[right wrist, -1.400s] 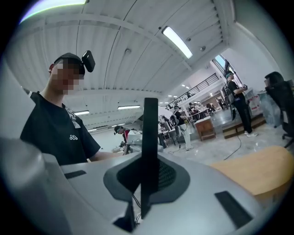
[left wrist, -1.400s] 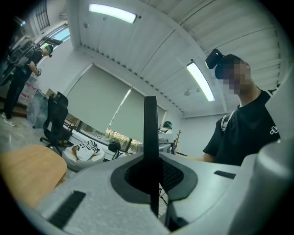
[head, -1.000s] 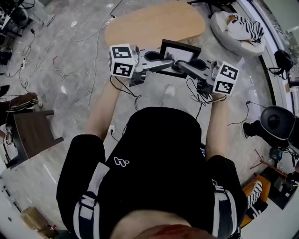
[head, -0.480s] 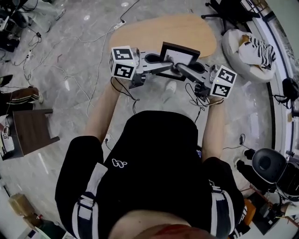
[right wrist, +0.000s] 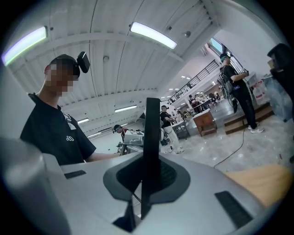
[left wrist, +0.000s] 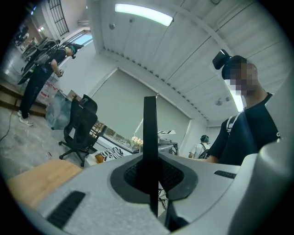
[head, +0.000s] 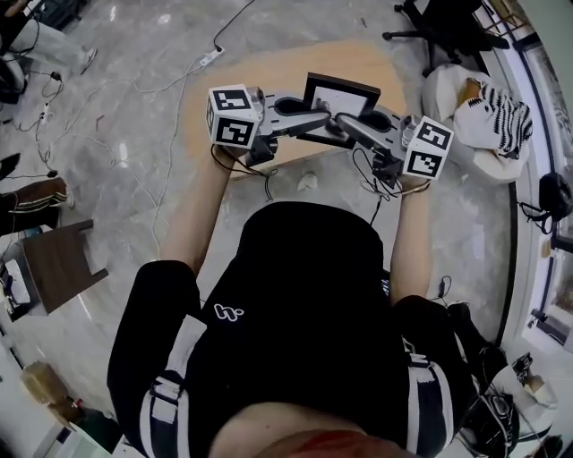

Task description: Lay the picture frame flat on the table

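Note:
The picture frame [head: 338, 109] is black with a white inside and is held upright in the air over the near part of the oval wooden table [head: 255, 72]. My left gripper [head: 320, 115] is shut on its left side and my right gripper [head: 343, 122] on its lower right side. In the left gripper view the frame [left wrist: 150, 147] shows edge-on as a dark vertical bar pinched between the grey fingers [left wrist: 115, 188]. In the right gripper view the same bar [right wrist: 151, 147] stands between the pads [right wrist: 177, 179], with the table top [right wrist: 264, 181] at the right.
A black office chair [head: 439, 20] stands beyond the table. A white beanbag with a striped cloth [head: 479, 106] lies at the right. Cables [head: 134, 134] run over the marble floor at the left, near a brown stool [head: 58, 264]. Other people stand far off in the room.
The person has stepped toward the table. The frame, still held by both grippers, was short of the table's near edge and now hangs over the table top.

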{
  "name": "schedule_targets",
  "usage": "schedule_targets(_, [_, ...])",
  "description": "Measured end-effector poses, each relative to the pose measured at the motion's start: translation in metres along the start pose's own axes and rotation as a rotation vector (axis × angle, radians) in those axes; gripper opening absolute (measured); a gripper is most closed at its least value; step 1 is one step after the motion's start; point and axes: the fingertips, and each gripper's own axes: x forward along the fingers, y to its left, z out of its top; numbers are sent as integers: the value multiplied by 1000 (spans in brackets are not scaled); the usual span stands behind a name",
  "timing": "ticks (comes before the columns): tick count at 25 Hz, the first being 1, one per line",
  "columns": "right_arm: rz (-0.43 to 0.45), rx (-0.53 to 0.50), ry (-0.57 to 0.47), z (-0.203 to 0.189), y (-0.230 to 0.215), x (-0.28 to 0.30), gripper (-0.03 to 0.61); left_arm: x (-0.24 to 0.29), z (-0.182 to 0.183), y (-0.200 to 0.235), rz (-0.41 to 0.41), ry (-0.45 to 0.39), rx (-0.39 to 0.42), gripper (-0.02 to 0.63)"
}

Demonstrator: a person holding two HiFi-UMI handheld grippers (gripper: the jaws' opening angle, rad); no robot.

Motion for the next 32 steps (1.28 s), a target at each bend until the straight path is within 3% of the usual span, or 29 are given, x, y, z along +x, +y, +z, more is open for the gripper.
schedule_targets(6, [18,51,-9,-24,-22,-2,20,4,-24,20,45,15,-53,23])
schedule_targets(12, [-13,168,3,-57,-49,2,21,2,-57,48,58,11,-173,23])
schedule_targets(18, [-68,358,-30,-77,-112,9,21,3,-76,112,43,-43,-398,23])
schedule_targets(24, [-116,493,-41,-129,-169,25,23,-6,-126,171,66,-24,-512,23])
schedule_targets(32, [-173,651,29,-181,-212,48,37,-24,-176,217,98,-28,-689,23])
